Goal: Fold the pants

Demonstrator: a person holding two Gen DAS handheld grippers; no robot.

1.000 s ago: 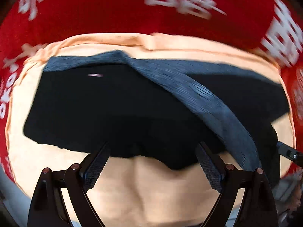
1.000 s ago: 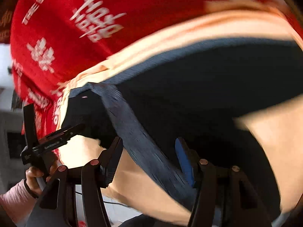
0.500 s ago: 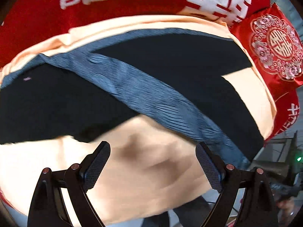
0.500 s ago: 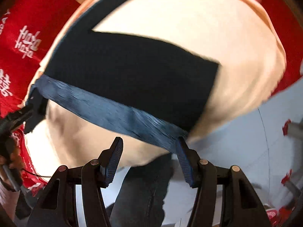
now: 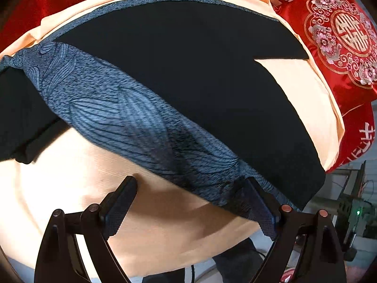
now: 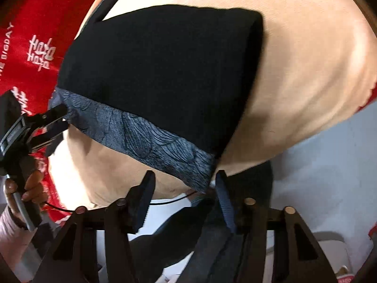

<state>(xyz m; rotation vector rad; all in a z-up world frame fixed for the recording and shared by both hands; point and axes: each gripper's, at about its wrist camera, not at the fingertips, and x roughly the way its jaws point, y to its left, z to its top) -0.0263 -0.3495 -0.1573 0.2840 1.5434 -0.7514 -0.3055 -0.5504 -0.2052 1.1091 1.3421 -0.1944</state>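
Note:
Black pants [image 5: 200,75] with a blue-grey patterned band [image 5: 132,118] lie folded on a peach sheet [image 5: 59,188]. My left gripper [image 5: 193,205] is open just in front of the band, its right finger touching the band's near end. In the right wrist view the pants [image 6: 160,70] lie with the band [image 6: 146,139] along their near edge. My right gripper [image 6: 183,198] is open at the band's right corner, nothing between the fingers. The left gripper [image 6: 54,120] shows there at the band's left end, held by a hand.
A red bedspread with white characters [image 6: 35,54] lies under the peach sheet [image 6: 306,70]. A red embroidered cushion [image 5: 341,40] sits at the far right. The bed edge, the person's dark trousers [image 6: 212,247] and pale floor [image 6: 329,176] lie near the right gripper.
Both grippers have moved along the band toward its ends and drawn closer to it. The right view has swung to the pants' right corner and the bed edge.

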